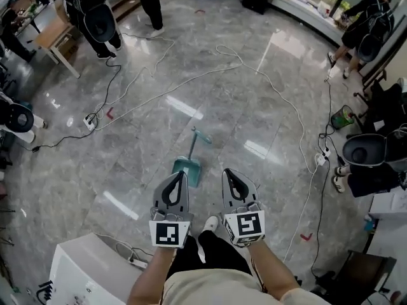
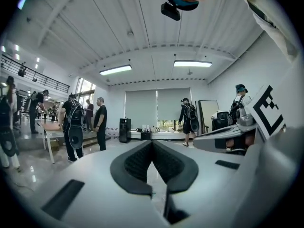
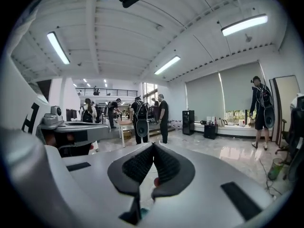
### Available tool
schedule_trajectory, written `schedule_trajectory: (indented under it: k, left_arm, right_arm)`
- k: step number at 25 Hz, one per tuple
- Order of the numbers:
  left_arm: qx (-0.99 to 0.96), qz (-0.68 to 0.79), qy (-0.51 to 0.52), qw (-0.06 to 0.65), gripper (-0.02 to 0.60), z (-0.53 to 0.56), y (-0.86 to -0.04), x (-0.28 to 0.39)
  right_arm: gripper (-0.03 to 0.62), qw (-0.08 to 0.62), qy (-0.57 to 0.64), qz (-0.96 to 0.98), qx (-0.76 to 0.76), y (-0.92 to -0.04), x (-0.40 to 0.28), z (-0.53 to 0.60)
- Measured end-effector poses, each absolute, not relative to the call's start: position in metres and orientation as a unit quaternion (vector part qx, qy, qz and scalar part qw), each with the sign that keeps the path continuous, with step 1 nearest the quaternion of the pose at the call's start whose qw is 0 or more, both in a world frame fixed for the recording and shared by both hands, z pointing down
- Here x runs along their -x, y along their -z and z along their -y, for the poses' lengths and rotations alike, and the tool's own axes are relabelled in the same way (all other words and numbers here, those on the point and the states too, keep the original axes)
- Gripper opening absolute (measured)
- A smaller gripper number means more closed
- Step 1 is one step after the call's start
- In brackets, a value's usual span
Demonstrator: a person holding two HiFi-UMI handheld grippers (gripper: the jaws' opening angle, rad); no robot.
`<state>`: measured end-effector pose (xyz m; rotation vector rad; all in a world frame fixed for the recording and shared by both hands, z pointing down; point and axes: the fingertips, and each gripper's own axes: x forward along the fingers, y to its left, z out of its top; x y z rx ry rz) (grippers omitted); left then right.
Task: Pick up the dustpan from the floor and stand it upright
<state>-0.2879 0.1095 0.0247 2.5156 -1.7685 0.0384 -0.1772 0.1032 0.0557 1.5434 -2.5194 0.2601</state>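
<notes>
In the head view a teal dustpan (image 1: 189, 168) rests on the grey marble floor just beyond my two grippers. Its thin handle (image 1: 198, 142) runs away toward the upper right and looks short from this steep angle, so I cannot tell whether it stands upright. My left gripper (image 1: 180, 175) is shut and empty, its tip over the pan's near edge in the picture. My right gripper (image 1: 230, 173) is beside it, also shut and empty. Both gripper views look level across the hall, with the left gripper (image 2: 152, 142) and right gripper (image 3: 153, 145) pads pressed together.
Long white cables (image 1: 191, 75) loop over the floor to a power strip (image 1: 89, 121). A white cabinet (image 1: 89, 265) stands at the lower left. A wooden table (image 1: 54, 30) and several people ring the hall. A green bin (image 1: 343, 116) stands at the right.
</notes>
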Motion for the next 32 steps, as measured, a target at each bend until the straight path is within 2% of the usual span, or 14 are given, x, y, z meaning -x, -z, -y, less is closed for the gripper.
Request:
schedule_trajectory:
  k: [8, 11, 18, 26, 32]
  left_arm:
    - [-0.821, 0.570, -0.004, 0.015, 0.009, -0.206, -0.001, 0.327]
    - [-0.825, 0.565, -0.011, -0.014, 0.010, -0.233, 0.010, 0.325]
    - [-0.803, 0.594, -0.006, -0.044, 0.010, -0.266, 0.034, 0.269]
    - [-0.756, 0.654, 0.006, -0.006, 0.010, -0.316, 0.010, 0.183]
    - [-0.745, 0.667, 0.008, -0.005, 0.011, -0.354, 0.006, 0.157]
  right_arm:
    - [0.017, 0.066, -0.054, 0.829, -0.553, -0.024, 0.206, -0.193]
    - [0.017, 0.056, -0.057, 0.834, -0.546, -0.018, 0.215, -0.221]
    - [0.017, 0.039, -0.024, 0.870, -0.491, 0.018, 0.183, -0.246]
    - [0.016, 0.056, -0.019, 0.891, -0.449, 0.011, 0.090, -0.294]
    - [0.017, 0.084, -0.023, 0.899, -0.429, -0.005, 0.069, -0.324]
